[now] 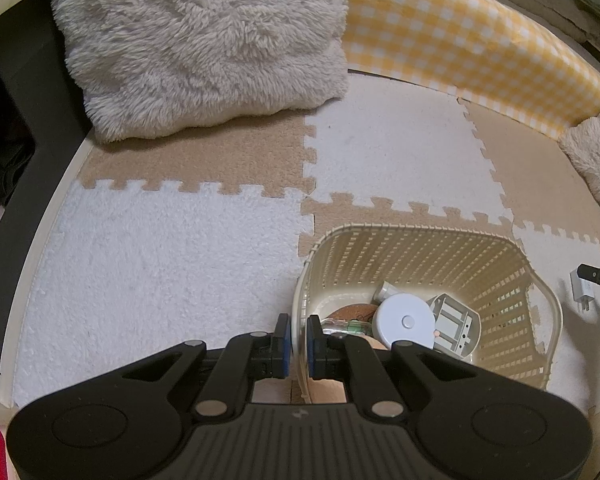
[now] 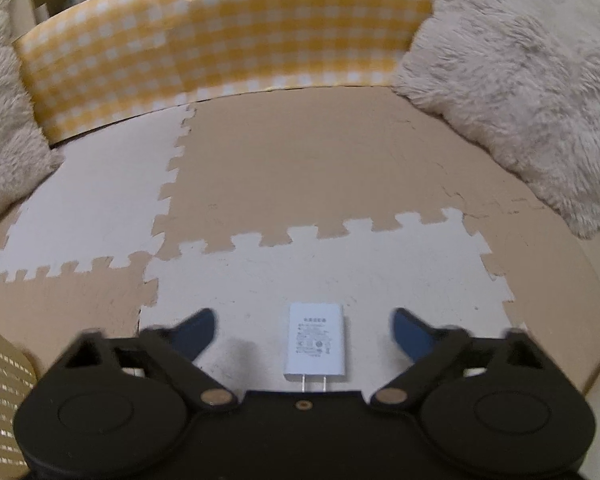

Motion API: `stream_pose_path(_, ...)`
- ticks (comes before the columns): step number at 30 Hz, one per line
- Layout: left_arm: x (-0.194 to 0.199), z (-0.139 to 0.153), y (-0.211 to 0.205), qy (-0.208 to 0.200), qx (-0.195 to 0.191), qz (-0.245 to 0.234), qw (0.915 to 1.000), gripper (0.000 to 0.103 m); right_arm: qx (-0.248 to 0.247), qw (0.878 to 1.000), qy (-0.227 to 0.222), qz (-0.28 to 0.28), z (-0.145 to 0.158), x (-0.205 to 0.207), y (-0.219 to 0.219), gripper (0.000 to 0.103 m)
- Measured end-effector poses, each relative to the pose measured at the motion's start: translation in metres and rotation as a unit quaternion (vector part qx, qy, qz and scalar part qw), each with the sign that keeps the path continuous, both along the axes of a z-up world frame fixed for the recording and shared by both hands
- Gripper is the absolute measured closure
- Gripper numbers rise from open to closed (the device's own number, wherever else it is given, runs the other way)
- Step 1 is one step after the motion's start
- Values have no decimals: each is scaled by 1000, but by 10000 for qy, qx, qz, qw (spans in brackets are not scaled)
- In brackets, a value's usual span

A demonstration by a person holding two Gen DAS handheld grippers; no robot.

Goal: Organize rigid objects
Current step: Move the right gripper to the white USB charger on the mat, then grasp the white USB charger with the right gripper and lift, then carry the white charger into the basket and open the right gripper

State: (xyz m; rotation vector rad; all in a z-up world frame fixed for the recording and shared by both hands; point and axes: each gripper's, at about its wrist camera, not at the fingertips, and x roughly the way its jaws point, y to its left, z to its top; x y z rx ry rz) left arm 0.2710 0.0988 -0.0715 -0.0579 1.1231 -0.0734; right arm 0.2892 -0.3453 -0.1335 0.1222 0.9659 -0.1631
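The left tongs (image 1: pixel 295 334) are clamped on the near wall of the basket (image 1: pixel 512 276), likely to steady it while things go in; a white disc (image 1: pixel 404 320) and a grey bracket (image 1: pixel 456 322) already lie inside. The right tongs (image 2: pixel 303 330) stand apart, straddling a white charger (image 2: pixel 315 342) flat on the floor mat (image 2: pixel 340 272), seemingly the next pick.

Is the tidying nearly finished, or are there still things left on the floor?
Some is done: a white round disc and grey bracket already lie in the basket, which the left gripper pinches by its rim. The open right gripper straddles the white charger, not yet gripped.
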Motion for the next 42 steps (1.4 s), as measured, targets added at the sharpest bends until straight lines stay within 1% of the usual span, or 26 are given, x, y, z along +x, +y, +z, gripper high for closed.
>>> stream_pose_path(2,0,0,0,1,9,-6,10000,95,23,10000,56,5,-3,1,-1,28)
stream_pose_path(4,0,0,-1,1,15,-9,10000,95,21,9999,130,-30,-5,2,-3,41)
stream_pose_path(7,0,0,-1,1,17,-10,10000,95,50,9997,239,-49,-10,3,-5,53)
stream_pose_path(11,0,0,-1,1,16,-10,10000,95,13,9994,346,-45,-15,4,-4,62)
stream_pose_path(12,0,0,-1,1,17,-10,10000,95,21,9994,354,-38,-15,5,-3,66)
stream_pose_path(21,0,0,-1,2,18,-9,10000,95,-115,9991,410,-48,-14,5,-2,67)
stream_pose_path(24,0,0,-1,2,14,-6,10000,95,-105,9994,319,-100,-9,3,-1,67)
stream_pose_path(27,0,0,-1,2,22,-10,10000,95,9,9999,92,-138,3,1,1,67)
stream_pose_path(31,0,0,-1,1,20,-9,10000,95,299,9990,-298,-121,24,-4,11,67)
stream_pose_path(36,0,0,-1,2,19,-9,10000,95,714,9940,-799,216,53,-13,38,67)
stream_pose_path(42,0,0,-1,2,18,-9,10000,95,1218,9822,-1234,726,85,-25,77,67)
